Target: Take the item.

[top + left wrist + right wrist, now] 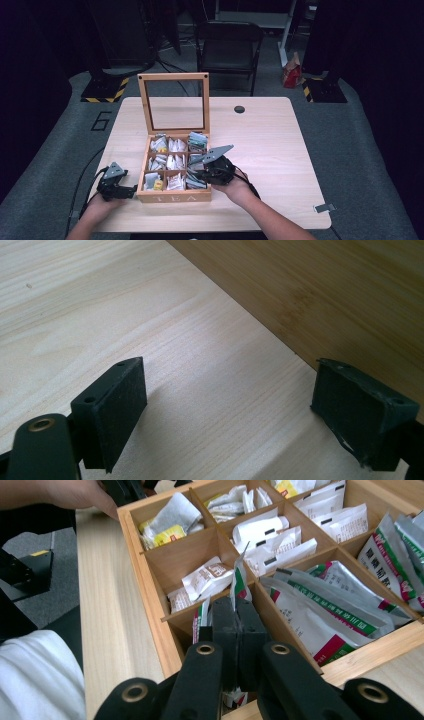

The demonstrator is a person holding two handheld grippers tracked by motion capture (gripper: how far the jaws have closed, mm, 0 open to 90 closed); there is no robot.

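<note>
A wooden tea box marked TEA stands on the table with its glass lid raised; its nine compartments hold paper sachets. My right gripper reaches into the front right compartment. In the right gripper view its jaws are shut on a white, green and red sachet standing on edge between them. More such sachets lie in the compartment beside it. My left gripper rests by the box's front left corner. The left gripper is open over bare table, the box's side wall just beyond.
A black chair stands behind the table. A round dark grommet sits near the table's far edge and a metal clip near its front right corner. A red bag lies on the floor.
</note>
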